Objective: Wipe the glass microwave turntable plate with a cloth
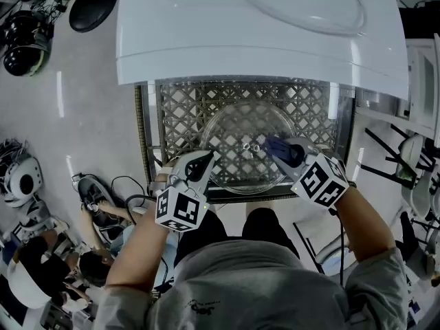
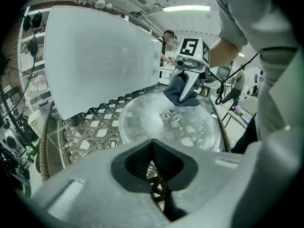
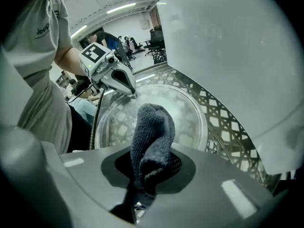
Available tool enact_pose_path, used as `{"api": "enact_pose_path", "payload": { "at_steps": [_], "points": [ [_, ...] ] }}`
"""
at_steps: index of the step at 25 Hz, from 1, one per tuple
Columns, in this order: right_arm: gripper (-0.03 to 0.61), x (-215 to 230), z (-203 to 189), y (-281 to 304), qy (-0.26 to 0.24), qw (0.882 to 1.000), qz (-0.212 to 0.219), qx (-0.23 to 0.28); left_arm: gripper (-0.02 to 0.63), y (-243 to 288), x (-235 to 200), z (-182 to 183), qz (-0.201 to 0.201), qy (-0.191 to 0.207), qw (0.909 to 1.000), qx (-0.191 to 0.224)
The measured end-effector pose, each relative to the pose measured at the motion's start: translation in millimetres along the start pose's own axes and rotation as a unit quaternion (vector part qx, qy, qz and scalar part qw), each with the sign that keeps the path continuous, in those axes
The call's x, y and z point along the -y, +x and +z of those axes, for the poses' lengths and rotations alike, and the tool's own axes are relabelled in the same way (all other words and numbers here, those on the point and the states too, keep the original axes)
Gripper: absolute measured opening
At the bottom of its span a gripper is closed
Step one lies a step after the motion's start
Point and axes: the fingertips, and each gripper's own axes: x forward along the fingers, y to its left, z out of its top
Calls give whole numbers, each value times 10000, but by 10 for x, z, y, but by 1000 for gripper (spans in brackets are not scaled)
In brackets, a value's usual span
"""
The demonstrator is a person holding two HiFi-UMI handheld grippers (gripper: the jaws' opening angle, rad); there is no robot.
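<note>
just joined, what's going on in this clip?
A person works two handheld grippers over a glass turntable plate lying on a lattice table. The right gripper has its jaws shut on a dark cloth, held low near the plate's middle. The left gripper sits at the plate's near rim, jaws close together; whether they pinch the glass isn't clear.

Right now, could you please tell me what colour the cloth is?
The cloth is dark blue-grey, seen best in the right gripper view.
</note>
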Motion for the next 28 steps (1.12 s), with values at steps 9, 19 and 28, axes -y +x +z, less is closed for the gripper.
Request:
{"api": "enact_pose_path", "payload": {
  "at_steps": [9, 19, 28],
  "points": [
    [67, 222, -391, -246, 42, 9983, -357, -454, 2, 10, -7, 6, -102, -98, 9999, -16],
    [67, -882, 632, 230, -1933, 9771, 457, 768, 2, 44, -43, 25, -507, -816, 9950, -263],
    [67, -1294, 1109, 752, -3020, 9488, 330, 862, 2, 35, -54, 41, -555, -965, 9933, -326]
  ]
}}
